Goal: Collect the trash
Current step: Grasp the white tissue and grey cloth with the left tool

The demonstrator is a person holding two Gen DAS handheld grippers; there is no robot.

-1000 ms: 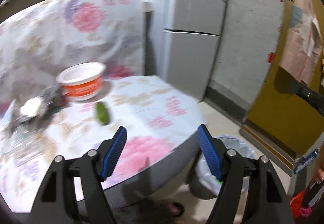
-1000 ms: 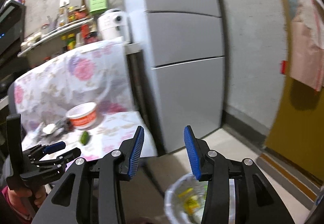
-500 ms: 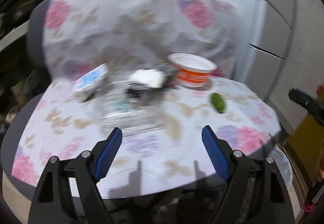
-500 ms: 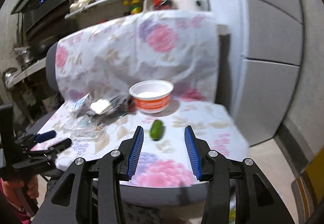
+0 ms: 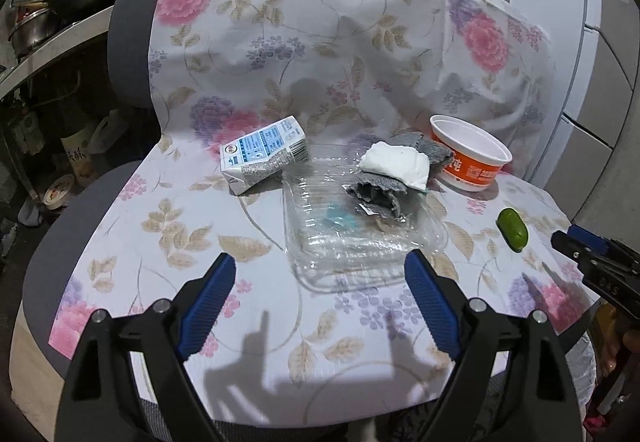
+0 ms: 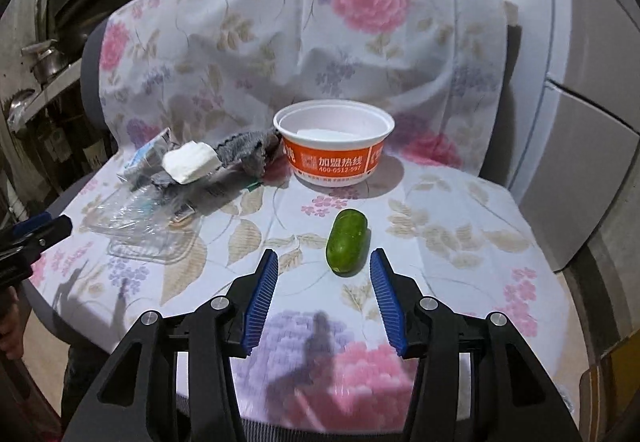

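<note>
On the floral cloth (image 5: 304, 54) lies a green fruit (image 6: 346, 242).

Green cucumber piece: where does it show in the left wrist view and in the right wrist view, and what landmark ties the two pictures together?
Left wrist view: green cucumber piece lies at the far right on the floral cloth, right of the clear plastic tray.
Right wrist view: it lies near centre, just ahead of the open right gripper.
Shared landmark: the orange-and-white bowl, behind the cucumber in both.
</note>
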